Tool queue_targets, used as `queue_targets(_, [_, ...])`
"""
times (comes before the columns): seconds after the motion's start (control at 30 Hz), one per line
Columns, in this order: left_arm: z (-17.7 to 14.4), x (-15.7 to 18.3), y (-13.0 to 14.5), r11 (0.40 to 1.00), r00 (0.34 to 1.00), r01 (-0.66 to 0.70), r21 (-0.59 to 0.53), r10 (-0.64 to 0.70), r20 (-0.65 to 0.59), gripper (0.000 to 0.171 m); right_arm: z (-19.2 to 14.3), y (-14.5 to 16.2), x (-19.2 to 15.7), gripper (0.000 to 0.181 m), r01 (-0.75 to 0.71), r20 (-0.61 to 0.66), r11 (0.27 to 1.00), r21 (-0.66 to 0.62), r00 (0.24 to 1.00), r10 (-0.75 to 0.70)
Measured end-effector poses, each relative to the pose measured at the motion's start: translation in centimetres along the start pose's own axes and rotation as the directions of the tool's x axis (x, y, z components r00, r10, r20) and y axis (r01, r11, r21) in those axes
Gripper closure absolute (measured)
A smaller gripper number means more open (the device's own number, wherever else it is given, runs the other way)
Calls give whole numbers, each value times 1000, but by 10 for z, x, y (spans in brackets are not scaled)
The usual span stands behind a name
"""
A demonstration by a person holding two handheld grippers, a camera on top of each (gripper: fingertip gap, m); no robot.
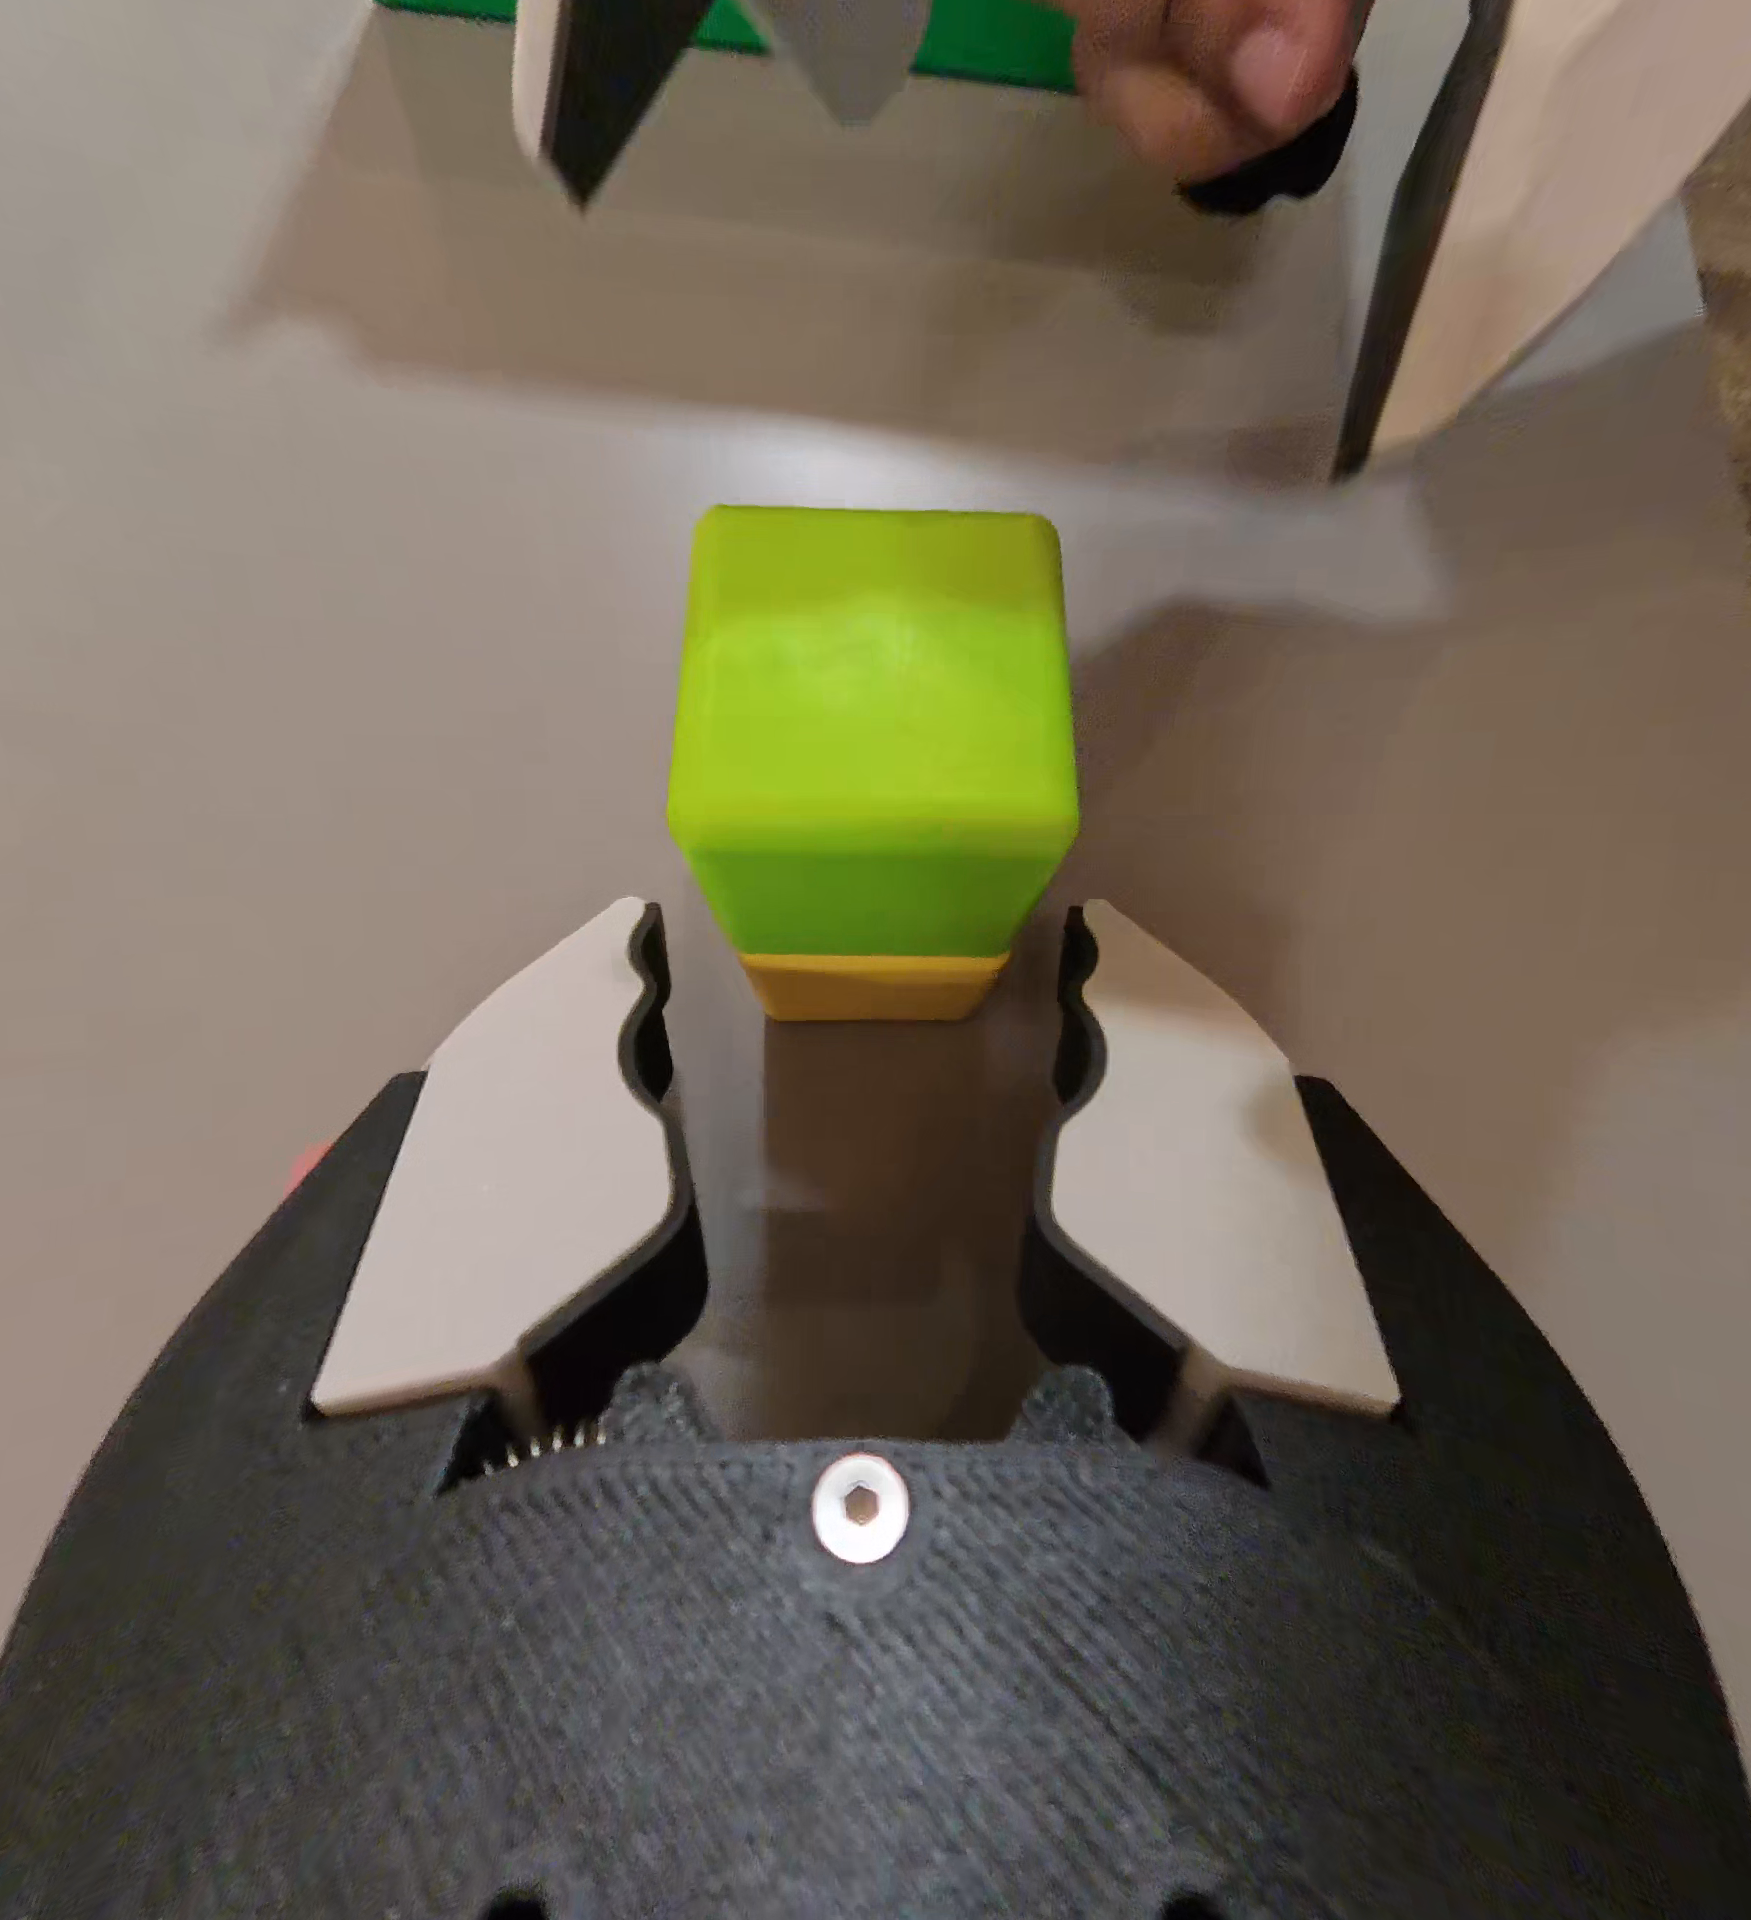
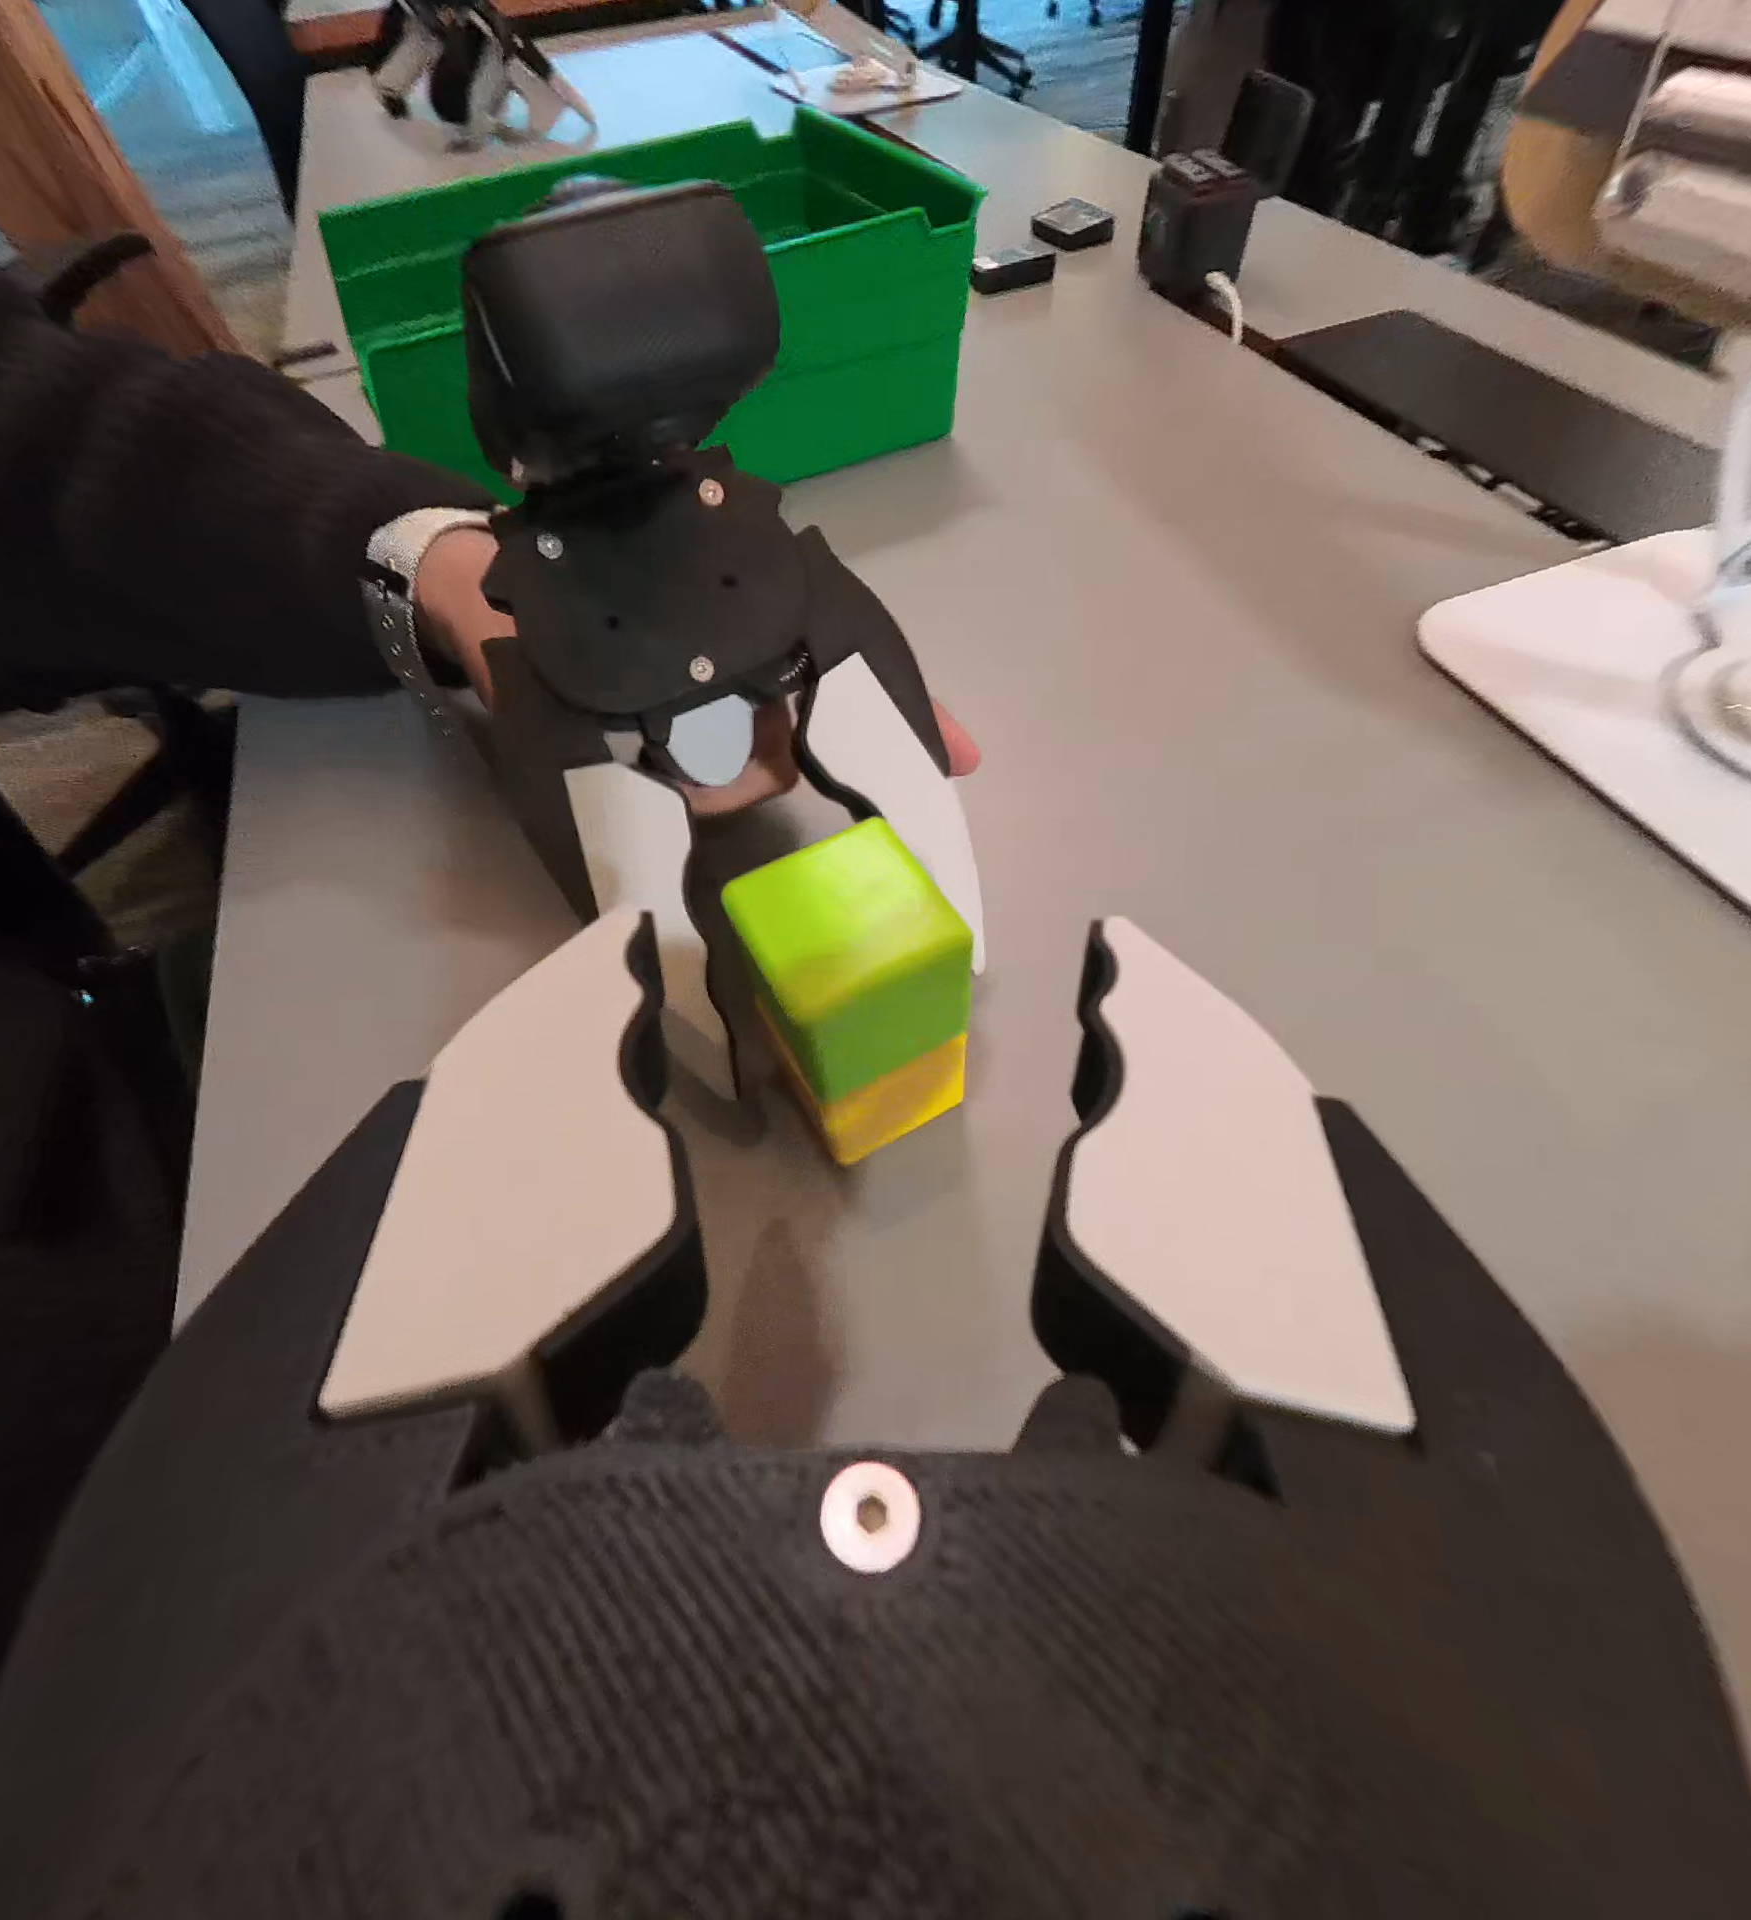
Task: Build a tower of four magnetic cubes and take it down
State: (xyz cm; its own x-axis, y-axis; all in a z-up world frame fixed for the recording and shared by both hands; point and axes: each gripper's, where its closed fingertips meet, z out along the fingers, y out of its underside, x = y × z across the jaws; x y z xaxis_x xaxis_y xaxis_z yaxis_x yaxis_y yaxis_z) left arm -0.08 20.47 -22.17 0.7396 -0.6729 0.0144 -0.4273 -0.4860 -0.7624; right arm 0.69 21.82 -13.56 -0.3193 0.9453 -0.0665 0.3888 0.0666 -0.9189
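Observation:
A lime green cube (image 1: 871, 717) sits stacked on a yellow cube (image 1: 871, 987) on the grey table (image 1: 227, 727). My left gripper (image 1: 863, 914) is open, its fingertips on either side of the stack's near face, with a small gap on each side. In the right wrist view the stack, green cube (image 2: 850, 956) on yellow cube (image 2: 892, 1117), stands between the left gripper's fingers (image 2: 632, 831). My right gripper (image 2: 871, 927) is open and empty, a short way back from the stack. It also shows in the left wrist view as blurred fingers (image 1: 590, 104) beyond the stack.
A green bin (image 2: 663, 312) stands behind the left gripper. A white stand base (image 2: 1629, 665) lies at the right, with small black devices (image 2: 1193, 218) and a dark mat (image 2: 1473, 416) farther back. The table's left edge (image 2: 216, 935) is near a person's dark sleeve (image 2: 123, 520).

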Motion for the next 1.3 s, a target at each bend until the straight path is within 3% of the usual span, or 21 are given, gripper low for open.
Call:
queue_targets(0.17, [5,0,5,999,1000,1,-52,-1,-5,107,17,13,1,99,-78,86,997,18,993,76])
queue_targets(0.4, [10,5,11,995,999,-26,-98,23,-26,122,32,24,-7,100,83,135,996,-11,988,-81])
queue_targets(0.8, [10,7,12,995,998,-5,-102,-2,-62,122,34,27,-9,126,160,127,987,8,979,-160])
queue_targets(1.03, [8,6,10,996,997,22,-85,-28,-78,109,34,27,-10,129,130,94,991,39,987,-134])
queue_targets(1.3, [7,9,8,996,991,36,-76,-46,-124,114,36,25,-13,129,125,95,991,42,987,-129])
